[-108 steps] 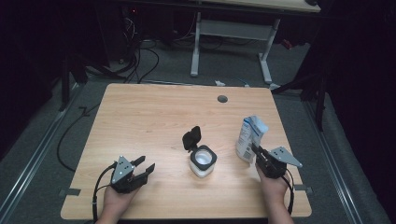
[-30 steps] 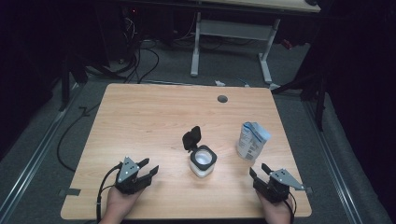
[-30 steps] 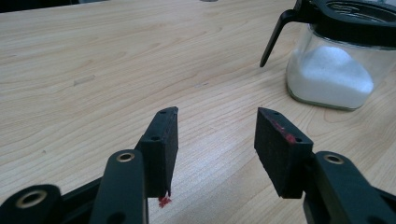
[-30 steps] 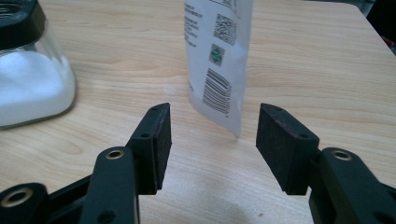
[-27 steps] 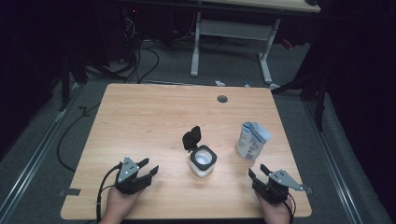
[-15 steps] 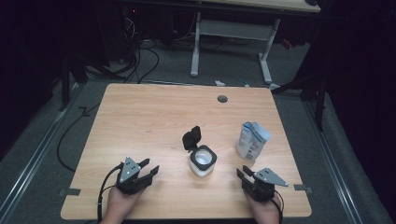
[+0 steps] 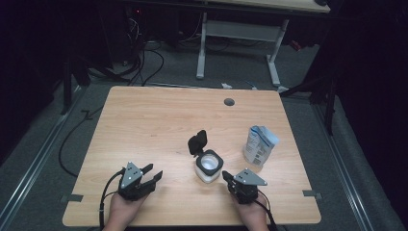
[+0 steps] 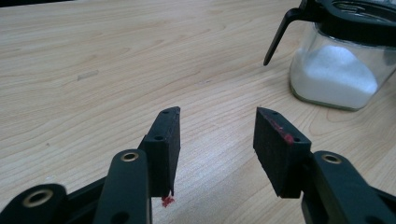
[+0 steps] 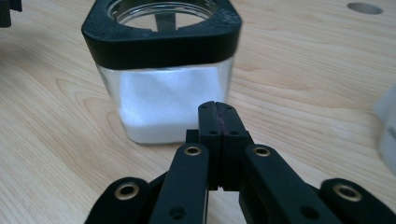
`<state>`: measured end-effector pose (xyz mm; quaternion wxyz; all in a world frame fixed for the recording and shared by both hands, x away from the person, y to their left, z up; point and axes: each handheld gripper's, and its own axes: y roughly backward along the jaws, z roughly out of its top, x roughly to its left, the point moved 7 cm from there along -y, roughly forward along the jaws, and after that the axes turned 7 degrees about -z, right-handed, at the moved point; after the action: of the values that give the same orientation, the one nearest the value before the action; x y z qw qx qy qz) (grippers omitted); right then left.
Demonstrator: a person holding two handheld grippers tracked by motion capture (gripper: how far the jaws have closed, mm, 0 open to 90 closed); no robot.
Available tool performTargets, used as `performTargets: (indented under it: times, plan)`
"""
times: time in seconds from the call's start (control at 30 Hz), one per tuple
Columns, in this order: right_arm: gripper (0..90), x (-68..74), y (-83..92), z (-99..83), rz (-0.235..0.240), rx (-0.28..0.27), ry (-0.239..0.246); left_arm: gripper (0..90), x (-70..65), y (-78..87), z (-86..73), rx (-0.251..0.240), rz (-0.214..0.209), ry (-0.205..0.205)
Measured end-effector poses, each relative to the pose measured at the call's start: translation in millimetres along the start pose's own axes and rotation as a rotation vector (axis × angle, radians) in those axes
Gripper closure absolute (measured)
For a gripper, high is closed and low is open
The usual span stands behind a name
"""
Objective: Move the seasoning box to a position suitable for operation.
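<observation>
High view first: our right hand-held gripper (image 7: pixel 227 176) sits at about five o'clock from the jar (image 7: pixel 209 166), just beside it, its jaws having just been closing and now pressed together on nothing. Our left hand-held gripper (image 7: pixel 153 175) rests well apart at the jar's nine o'clock, jaws spread and empty.

The jar stands upright near the middle of the surface (image 7: pixel 159 120), part full of white powder, its black flip lid (image 7: pixel 197 142) swung open and standing up at the jar's eleven o'clock. A carton (image 7: pixel 259 145) stands at two o'clock from the jar, untouched.

In the right gripper view the joined fingertips (image 9: pixel 218 116) point straight at the jar's glass wall (image 9: pixel 163 107), near it; we cannot tell whether they touch.

We judge the step in hand to be the approach to the jar with the carton already set aside. Next, we think, the right tip must rise to the lid and push it down over the black rim, while the left closes in to steady the glass so it does not slide.
</observation>
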<state>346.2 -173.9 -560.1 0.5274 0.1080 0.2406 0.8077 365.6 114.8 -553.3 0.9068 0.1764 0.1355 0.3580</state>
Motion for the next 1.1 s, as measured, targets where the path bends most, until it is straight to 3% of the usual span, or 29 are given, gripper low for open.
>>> performTargets:
  times: [0.3, 0.47, 0.77, 1.1]
  plan:
    - [90.0, -2.4, -21.4, 11.0, -0.01, 0.024, -0.013, 54.1, 0.4, -1.1, 1.0, 0.0, 0.019, 0.011]
    - [89.8, -4.1, -35.3, 19.4, -0.007, 0.039, -0.007, 62.1, -0.6, -7.0, 6.9, -0.012, 0.034, 0.031]
    - [87.3, -3.5, -23.7, 16.4, -0.011, 0.023, -0.02, 88.5, -3.1, -33.7, 34.5, -0.029, 0.049, 0.044]
    - [87.2, -8.6, -21.8, 12.5, -0.017, 0.022, -0.025, 90.0, -16.6, -55.8, 64.0, -0.038, 0.025, 0.024]
